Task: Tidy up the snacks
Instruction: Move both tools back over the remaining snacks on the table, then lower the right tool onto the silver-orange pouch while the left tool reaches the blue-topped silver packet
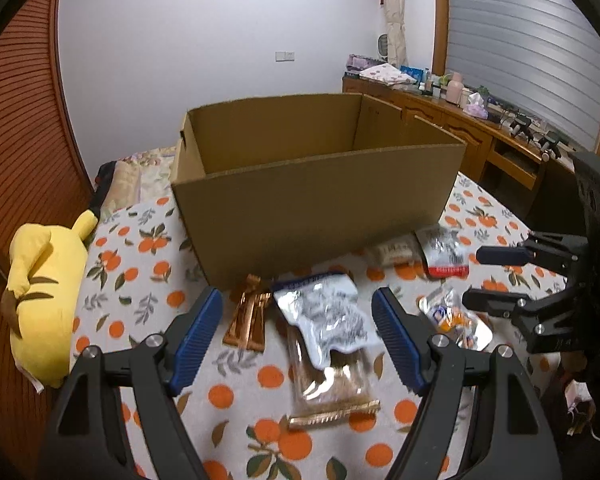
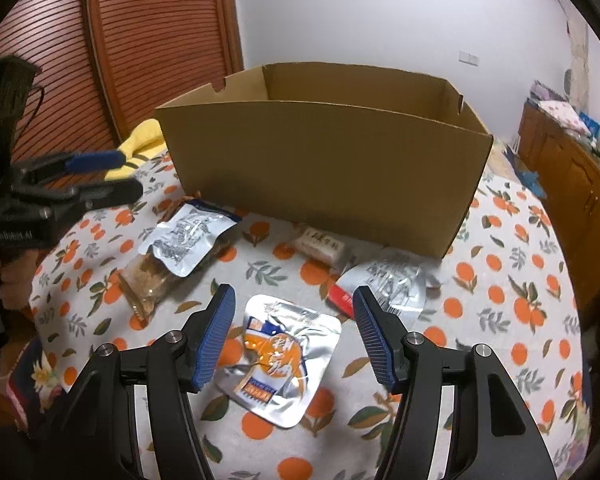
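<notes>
White wall (image 1: 204,40); slatted wooden door (image 2: 152,40); wooden sideboard (image 1: 460,128).

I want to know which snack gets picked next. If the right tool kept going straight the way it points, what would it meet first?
Most likely the square silver foil packet with orange print, lying flat on the orange-patterned cloth between the open right tool fingers.

Even indoor light, moderately dim, cool cast on white wall (image 1: 204,40). Strong fisheye bending: door frame and cardboard box (image 1: 320,184) edges curve; black vignette in corners. Glare on silver foil pouch (image 2: 278,354) and on clear wrapper (image 1: 332,384). Soft shadow under box front. Slight motion blur on snacks, left gripper (image 2: 104,174) smeared in right view.
</notes>
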The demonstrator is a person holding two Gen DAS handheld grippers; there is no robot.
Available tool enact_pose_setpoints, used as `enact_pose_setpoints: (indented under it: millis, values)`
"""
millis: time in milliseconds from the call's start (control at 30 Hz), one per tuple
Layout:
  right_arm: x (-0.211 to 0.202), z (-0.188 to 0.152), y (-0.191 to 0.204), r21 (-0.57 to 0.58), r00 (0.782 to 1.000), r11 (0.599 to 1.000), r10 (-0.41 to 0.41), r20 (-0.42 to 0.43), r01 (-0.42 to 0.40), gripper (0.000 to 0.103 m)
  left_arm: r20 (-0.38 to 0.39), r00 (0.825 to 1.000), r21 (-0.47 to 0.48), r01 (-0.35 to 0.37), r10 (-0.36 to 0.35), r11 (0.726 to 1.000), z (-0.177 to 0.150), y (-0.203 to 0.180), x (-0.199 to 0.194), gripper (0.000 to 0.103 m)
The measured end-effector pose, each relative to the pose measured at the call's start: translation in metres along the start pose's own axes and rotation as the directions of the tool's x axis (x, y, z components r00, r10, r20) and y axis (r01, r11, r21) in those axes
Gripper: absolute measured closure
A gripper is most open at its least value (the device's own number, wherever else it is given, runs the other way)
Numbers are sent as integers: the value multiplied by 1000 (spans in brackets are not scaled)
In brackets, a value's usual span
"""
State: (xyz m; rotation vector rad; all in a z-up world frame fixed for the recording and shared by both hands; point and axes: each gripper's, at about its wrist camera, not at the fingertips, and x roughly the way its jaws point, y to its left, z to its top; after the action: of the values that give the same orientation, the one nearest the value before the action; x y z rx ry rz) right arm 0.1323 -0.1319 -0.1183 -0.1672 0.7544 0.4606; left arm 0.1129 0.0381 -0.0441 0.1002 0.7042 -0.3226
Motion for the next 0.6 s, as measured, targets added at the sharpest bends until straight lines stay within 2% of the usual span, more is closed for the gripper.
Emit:
enact_pose_setpoints:
  millis: [167,600]
  values:
    - [6,-4,5,3,1000,1000,8,-16,-8,39,-19,1000,-17,-5,5,1000,-13,6,-1,25]
    - [31,-23,2,21,996,999,-31,-88,33,39,-44,999,-26,8,-9,1000,-32,0,5,25]
